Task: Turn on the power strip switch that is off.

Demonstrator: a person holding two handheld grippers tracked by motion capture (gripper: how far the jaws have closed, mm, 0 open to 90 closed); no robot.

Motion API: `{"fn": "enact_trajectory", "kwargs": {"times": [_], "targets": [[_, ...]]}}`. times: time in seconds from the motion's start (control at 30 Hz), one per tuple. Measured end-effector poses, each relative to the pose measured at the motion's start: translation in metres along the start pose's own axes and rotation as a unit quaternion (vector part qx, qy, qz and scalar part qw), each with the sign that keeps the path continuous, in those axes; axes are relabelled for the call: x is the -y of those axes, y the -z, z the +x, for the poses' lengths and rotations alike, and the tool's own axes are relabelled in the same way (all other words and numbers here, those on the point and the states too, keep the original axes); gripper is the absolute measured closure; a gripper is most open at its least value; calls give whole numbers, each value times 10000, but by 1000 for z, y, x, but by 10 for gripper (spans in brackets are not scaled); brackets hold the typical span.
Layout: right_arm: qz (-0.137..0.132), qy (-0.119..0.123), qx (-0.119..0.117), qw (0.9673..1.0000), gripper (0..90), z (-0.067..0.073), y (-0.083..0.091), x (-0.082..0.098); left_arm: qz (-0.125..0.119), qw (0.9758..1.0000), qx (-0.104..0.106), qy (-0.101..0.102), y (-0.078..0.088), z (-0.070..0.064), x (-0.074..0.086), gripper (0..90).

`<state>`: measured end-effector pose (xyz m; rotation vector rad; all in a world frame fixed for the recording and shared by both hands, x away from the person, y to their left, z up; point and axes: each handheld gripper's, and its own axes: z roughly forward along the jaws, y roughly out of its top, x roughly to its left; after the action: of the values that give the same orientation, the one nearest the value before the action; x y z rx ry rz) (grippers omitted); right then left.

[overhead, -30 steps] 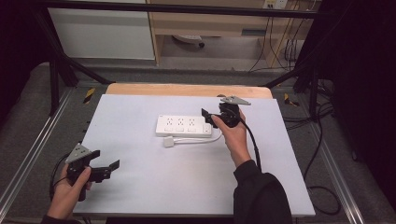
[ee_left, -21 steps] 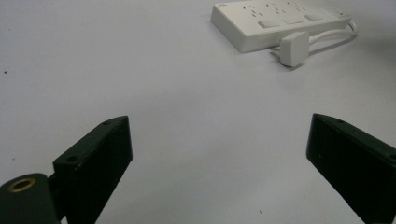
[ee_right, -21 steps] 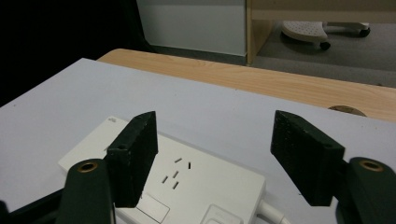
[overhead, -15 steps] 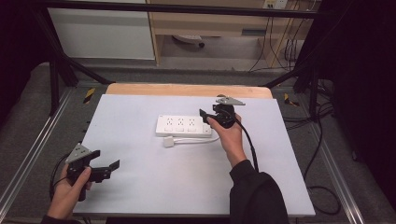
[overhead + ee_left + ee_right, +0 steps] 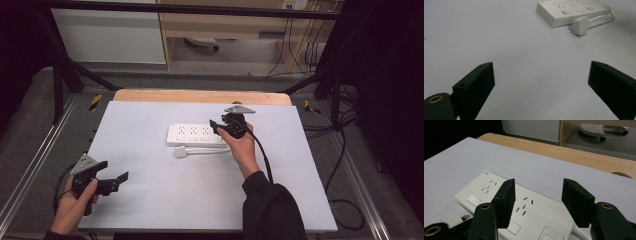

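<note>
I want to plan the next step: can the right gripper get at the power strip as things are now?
Probably yes. The right gripper is at the end of the power strip, its jaws half open and just closing, with nothing between them and nothing in the way.

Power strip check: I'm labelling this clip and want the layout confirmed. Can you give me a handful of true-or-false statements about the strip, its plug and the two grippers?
1. The white power strip lies flat on the table. True.
2. The plug is pushed into one of the strip's sockets. False: it lies loose on the table beside the strip.
3. The right gripper hangs over the strip, jaws apart, nothing pressed between them. True; its jaws have just been closing.
4. The left gripper holds the plug. False: its jaws are wide open over bare table, far from the strip.
5. The strip is black. False: it is white.
</note>
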<state>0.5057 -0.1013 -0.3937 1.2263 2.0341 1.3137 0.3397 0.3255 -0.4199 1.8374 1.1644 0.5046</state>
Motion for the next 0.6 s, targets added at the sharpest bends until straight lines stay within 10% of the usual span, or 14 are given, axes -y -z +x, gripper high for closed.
{"fn": "enact_trajectory", "kwargs": {"times": [0.6], "targets": [[59,127,24,9999,608,9,-12,5,6,10000,1,-11,0,0,0,71]]}}
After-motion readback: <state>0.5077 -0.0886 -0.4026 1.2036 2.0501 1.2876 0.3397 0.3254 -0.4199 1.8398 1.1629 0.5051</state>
